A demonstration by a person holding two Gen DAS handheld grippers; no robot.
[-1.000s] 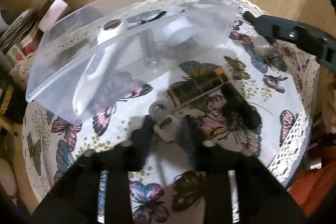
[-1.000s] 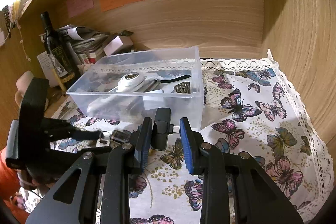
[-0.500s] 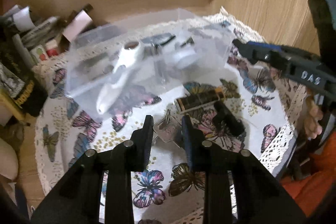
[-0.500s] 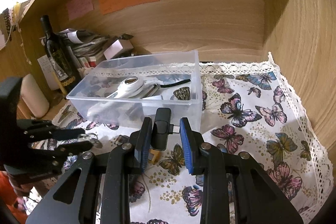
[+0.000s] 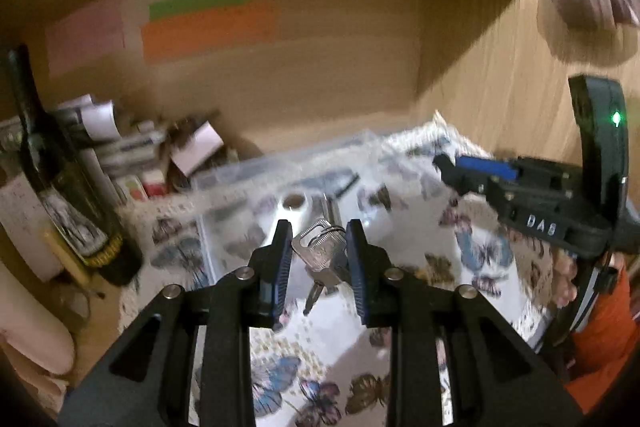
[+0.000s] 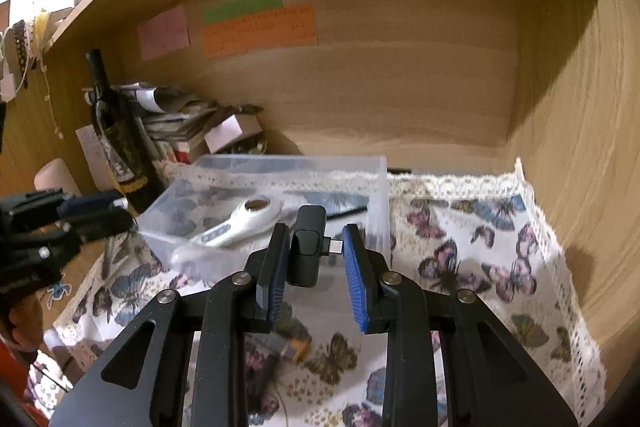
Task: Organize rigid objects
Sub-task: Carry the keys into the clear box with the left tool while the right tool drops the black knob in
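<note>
The left tongs (image 5: 316, 259) grip a bunch of silver keys (image 5: 320, 251) between their blue pads, lifted clear of the butterfly cloth (image 5: 472, 255) that covers the worktop. The keys hang in front of the clear bin (image 5: 240, 175), which looks blurred in this view.

The right tongs (image 6: 316, 259) are closed on a small black adapter (image 6: 306, 247), its metal plug pointing toward the right pad. They hover above the cloth (image 6: 480, 251), just in front of the bin (image 6: 376, 187).

The bin sits toward the back left of the cloth. Inside lies a white handheld device (image 6: 244, 219) with a round lens, beside a thin black item too dim to name. A battery (image 6: 294, 343) lies on the cloth under the right tongs. A dark wine bottle (image 6: 116, 135) stands at the left, next to stacked papers (image 6: 176, 123). Coloured notes (image 6: 256, 27) are stuck to the wooden back wall.
</note>
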